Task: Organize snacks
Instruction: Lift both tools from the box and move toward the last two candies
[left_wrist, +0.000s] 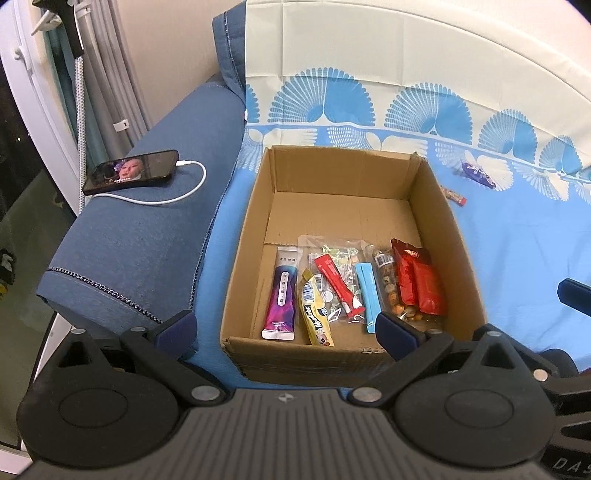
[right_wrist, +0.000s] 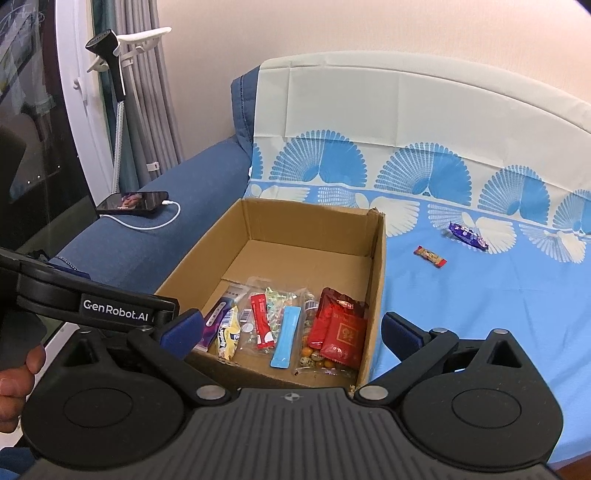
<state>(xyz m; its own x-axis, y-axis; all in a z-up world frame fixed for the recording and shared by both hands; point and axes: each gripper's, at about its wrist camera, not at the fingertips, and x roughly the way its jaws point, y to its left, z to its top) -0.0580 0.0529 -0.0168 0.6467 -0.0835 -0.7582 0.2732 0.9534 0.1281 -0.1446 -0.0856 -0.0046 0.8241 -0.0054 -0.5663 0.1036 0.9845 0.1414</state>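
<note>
Snack packets (left_wrist: 351, 288) are lying in the open brown cardboard box (left_wrist: 458, 236); two wrapped candies (right_wrist: 467, 234) are lying right of it on the blue patterned sheet (right_wrist: 480, 295).

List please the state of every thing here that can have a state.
left claw: open, holds nothing
right claw: open, holds nothing
cardboard box: open, snacks inside at the near end
phone: screen on, cable plugged in
purple snack: outside the box, on the cloth
small red snack: outside the box, on the cloth
</note>
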